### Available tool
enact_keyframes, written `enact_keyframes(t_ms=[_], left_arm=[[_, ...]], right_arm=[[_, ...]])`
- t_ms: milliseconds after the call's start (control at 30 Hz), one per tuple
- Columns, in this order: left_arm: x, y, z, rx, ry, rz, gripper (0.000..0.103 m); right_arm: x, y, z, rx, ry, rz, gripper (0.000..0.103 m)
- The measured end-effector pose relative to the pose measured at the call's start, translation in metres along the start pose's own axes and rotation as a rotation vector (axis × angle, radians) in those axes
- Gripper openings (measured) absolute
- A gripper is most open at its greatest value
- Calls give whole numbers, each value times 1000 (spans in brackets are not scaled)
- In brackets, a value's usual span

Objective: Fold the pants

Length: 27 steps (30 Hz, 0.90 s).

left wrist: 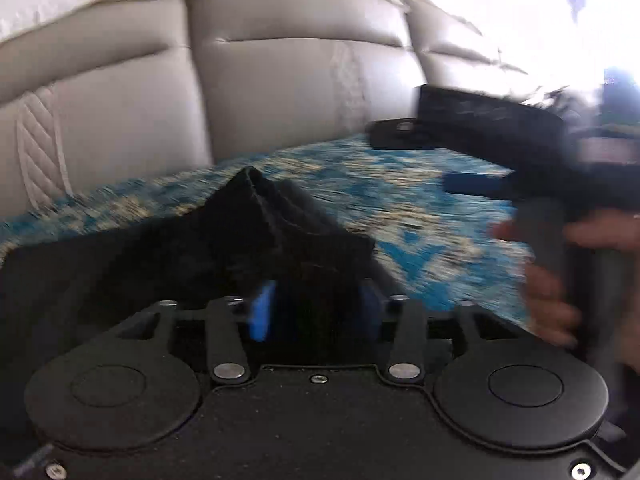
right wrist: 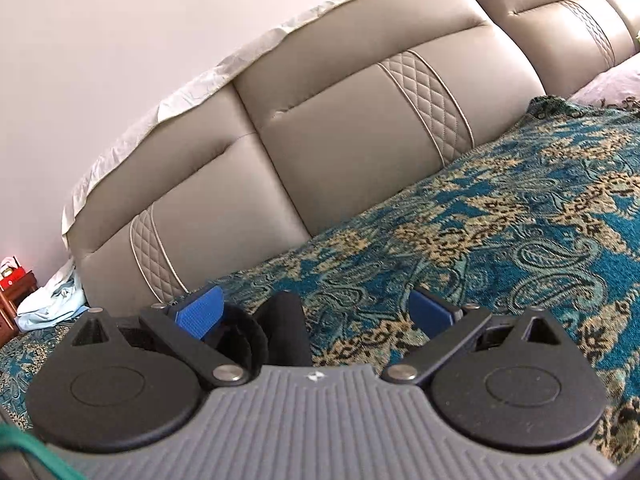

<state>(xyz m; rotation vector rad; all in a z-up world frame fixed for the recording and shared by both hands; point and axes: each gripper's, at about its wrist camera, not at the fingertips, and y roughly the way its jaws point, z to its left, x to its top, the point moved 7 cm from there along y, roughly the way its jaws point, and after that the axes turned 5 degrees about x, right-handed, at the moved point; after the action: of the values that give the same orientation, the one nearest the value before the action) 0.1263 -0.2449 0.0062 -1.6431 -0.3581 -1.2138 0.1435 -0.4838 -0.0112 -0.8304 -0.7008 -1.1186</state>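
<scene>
On the patterned bedcover (right wrist: 500, 216) we keep the black pants (left wrist: 224, 248) bunched low in the frame. Our left gripper (left wrist: 316, 312) stands half open around a fold without pressing it, probably letting it drop; the right gripper (right wrist: 316, 312) is wide and empty.

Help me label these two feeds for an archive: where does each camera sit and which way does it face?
Left wrist: on the left gripper, facing black pants, patterned bedspread and padded headboard; the right gripper and a hand show at right.
Right wrist: on the open right gripper, facing the headboard.
Shared: bedspread, headboard.
</scene>
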Motion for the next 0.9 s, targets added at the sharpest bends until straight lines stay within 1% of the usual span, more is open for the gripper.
enact_keyframes(t_ms=[33,67,100,133,167,200,267,333,367,400,467,567,600,633,667,700,733,767,800,900], left_arm=[[-2,-13,2,-33,-15,-6,67],[-3,-26,8,-60,-29,-18,71],[-2,-40,14,-70,-37,-35,75],[0,-53,24,-68,-46,-60,76],[3,-62,37,-50,-55,-84,76],[5,-71,55,-14,-67,-100,76],[15,-73,87,79,-78,-120,64],[23,-63,126,233,-76,-115,25],[26,-54,143,301,-86,-103,20],[30,-44,163,349,-105,-94,19],[32,-24,191,403,-135,-77,19],[23,16,214,461,-148,-8,17],[18,31,221,478,-157,20,15],[12,41,225,495,-165,38,14],[8,49,229,507,-173,45,14],[5,53,231,512,-181,27,15],[3,53,231,514,-194,23,15],[3,57,234,512,-212,28,15],[3,60,236,511,-234,32,15],[1,65,237,512,-238,32,15]], right_arm=[[-1,-1,2,6,-7,-2,103],[-2,-2,4,9,-17,0,103],[-4,-1,8,8,-34,6,103],[-7,-1,13,9,-57,12,103],[-11,-2,19,13,-85,18,103],[-16,-2,29,17,-135,23,103],[-24,4,50,30,-249,30,103],[-32,16,72,46,-357,52,103],[-35,24,82,44,-394,64,103],[-38,34,90,45,-423,82,103],[-41,55,99,39,-446,131,103],[-48,83,102,34,-449,206,102],[-50,91,99,25,-431,233,88],[-51,95,94,8,-402,257,71],[-53,94,86,-13,-372,259,63],[-51,91,79,-39,-334,246,47],[-49,87,75,-39,-298,239,43],[-47,82,71,-39,-273,231,43],[-48,77,69,-58,-282,220,43],[-59,64,72,-140,-420,190,44]])
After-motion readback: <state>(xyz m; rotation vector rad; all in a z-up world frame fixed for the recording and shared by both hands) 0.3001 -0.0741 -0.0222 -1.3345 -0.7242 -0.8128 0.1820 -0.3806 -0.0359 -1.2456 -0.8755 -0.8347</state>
